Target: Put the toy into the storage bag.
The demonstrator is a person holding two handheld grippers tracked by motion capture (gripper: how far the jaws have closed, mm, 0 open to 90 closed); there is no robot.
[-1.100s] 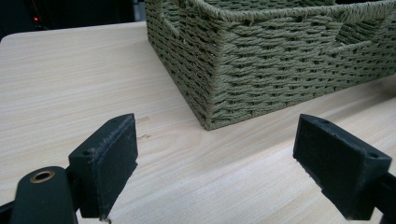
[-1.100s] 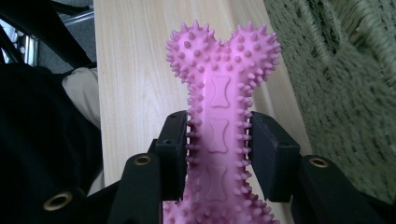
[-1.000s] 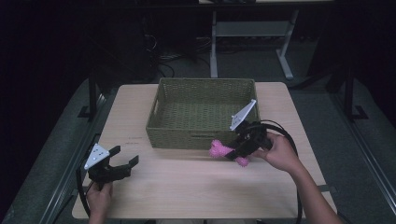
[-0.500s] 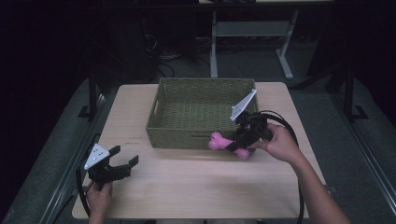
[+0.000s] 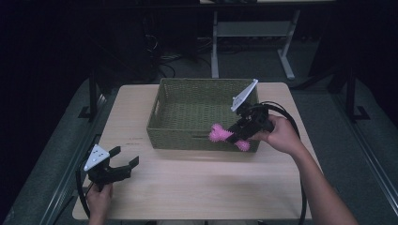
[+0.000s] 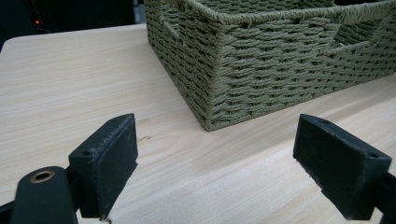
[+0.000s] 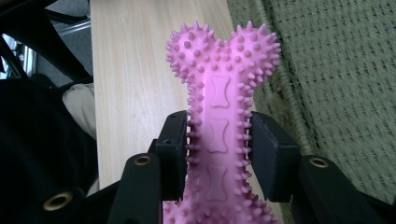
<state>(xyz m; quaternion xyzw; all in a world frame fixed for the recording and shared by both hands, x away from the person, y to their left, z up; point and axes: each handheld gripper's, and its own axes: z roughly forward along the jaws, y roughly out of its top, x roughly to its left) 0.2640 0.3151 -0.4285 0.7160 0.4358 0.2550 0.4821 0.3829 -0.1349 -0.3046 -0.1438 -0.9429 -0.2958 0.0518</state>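
Over near wall of green woven basket (image 5: 202, 110), at its right end: right gripper (image 5: 240, 132) clamped on shaft of pink spiky bone toy (image 5: 228, 137), jaws pressing both sides. Toy lifted off light wood table (image 5: 197, 183), one knobbed end above basket rim, other end outside basket. Near-left table corner: left gripper (image 5: 126, 163) held low, jaws spread wide, nothing between; basket corner ahead, well apart.
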